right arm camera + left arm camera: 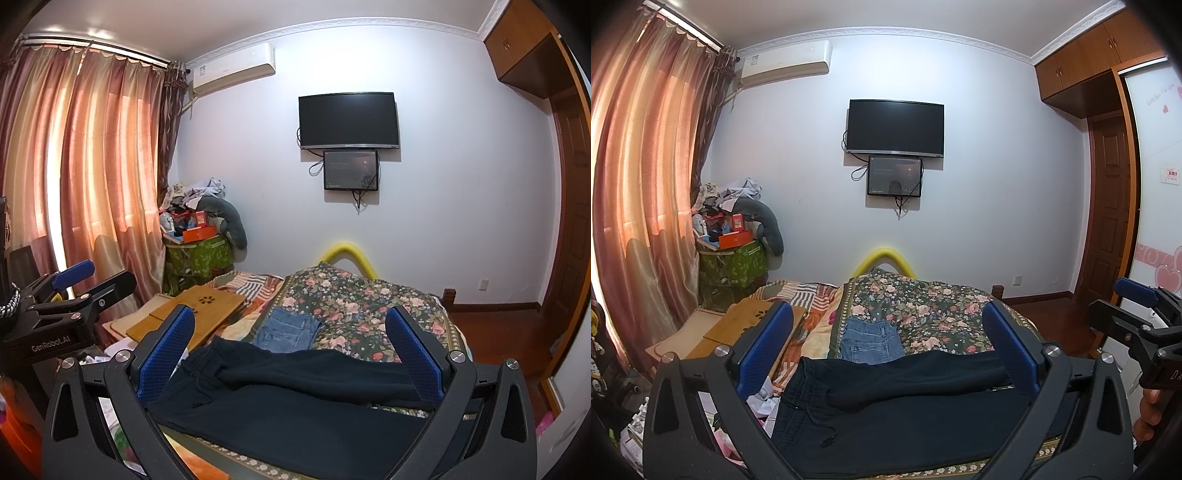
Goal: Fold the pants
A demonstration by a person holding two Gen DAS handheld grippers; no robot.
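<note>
Your dark pants (905,413) lie spread on the bed's floral cover (934,314), waistband toward the curtain side, one leg doubled across the top. Folded jeans (870,341) sit just beyond them. Both your left gripper (886,347) and right gripper (291,350) hover above the pants, jaws wide apart, holding nothing.

A pale wall (979,184) is hung with a dark television (895,125) and a smaller screen (894,181). An air conditioner (785,62) is mounted beside backlit pink curtains (642,177). Wooden cabinets (1089,62) and a floral bedspread (923,314) are seen.
</note>
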